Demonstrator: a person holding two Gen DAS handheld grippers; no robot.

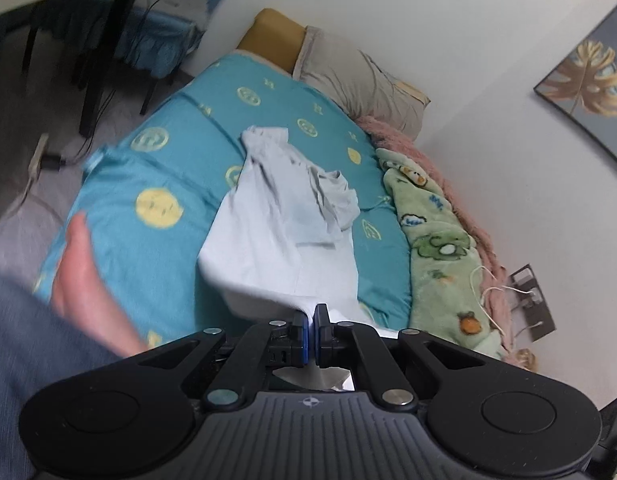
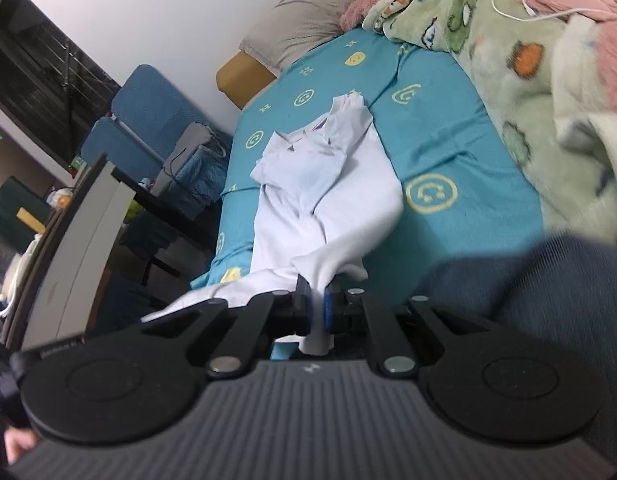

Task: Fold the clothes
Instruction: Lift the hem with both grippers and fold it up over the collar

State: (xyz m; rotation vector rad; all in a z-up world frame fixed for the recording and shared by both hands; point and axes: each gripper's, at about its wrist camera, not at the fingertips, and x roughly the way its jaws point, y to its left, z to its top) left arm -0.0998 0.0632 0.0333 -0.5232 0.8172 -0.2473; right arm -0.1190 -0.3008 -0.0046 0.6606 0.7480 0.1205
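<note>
A pale white shirt [image 1: 276, 216] lies crumpled along the teal bedsheet [image 1: 168, 168], its far end bunched and its near edge lifted. My left gripper [image 1: 312, 312] is shut on that near edge, with cloth pinched between the blue pads and a tuft poking out behind them. In the right wrist view the same shirt [image 2: 324, 192] stretches toward me, and my right gripper [image 2: 317, 292] is shut on another part of its near hem. A hand [image 1: 88, 276] with a blue-grey sleeve hovers over the sheet left of the shirt.
A green cartoon blanket [image 1: 436, 240] and a pink fleece [image 1: 396, 136] are heaped along the bed's wall side. A grey pillow [image 1: 360, 80] lies at the head. A dark desk [image 2: 160, 200] and blue chair [image 2: 148, 112] stand beside the bed. A sleeve [image 2: 528, 276] fills the lower right.
</note>
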